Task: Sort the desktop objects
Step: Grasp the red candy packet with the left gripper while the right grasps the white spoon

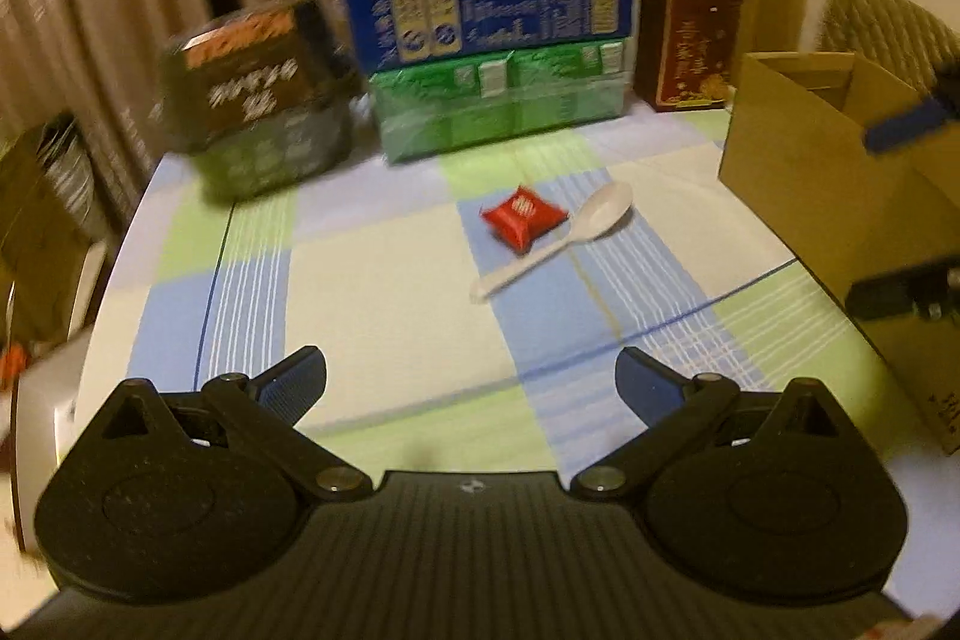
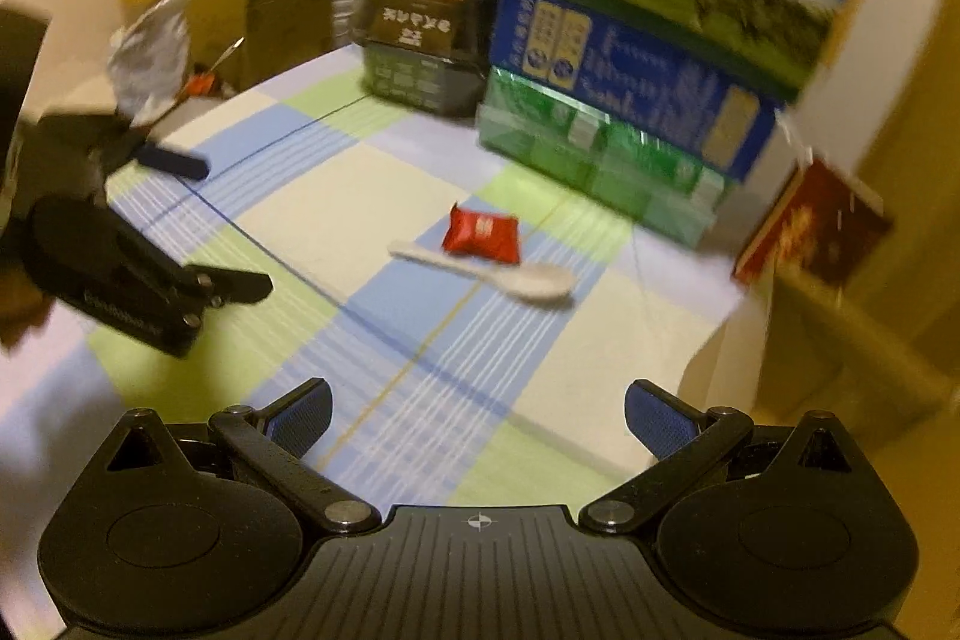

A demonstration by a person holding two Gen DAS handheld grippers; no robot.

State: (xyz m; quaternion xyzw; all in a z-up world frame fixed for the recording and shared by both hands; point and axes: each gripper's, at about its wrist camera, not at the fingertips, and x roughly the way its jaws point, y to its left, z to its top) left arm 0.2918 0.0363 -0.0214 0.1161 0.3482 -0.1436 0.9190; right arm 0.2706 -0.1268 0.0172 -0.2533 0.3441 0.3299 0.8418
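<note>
Both tongs, left (image 1: 471, 388) and right (image 2: 477, 418), gape empty above the worktop (image 1: 372, 280), the box (image 1: 804, 160) interior hidden, the spoon (image 1: 555, 238) lying diagonally, bowl toward the box, touching the packet (image 1: 523, 219).

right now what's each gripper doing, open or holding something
left gripper: open, holding nothing
right gripper: open, holding nothing

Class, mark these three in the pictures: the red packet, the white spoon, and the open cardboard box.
red packet (image 1: 523, 218), left wrist view, centre of its printed face.
white spoon (image 1: 609, 209), left wrist view, on the bowl.
cardboard box (image 1: 798, 154), left wrist view, on its near outer wall.
</note>
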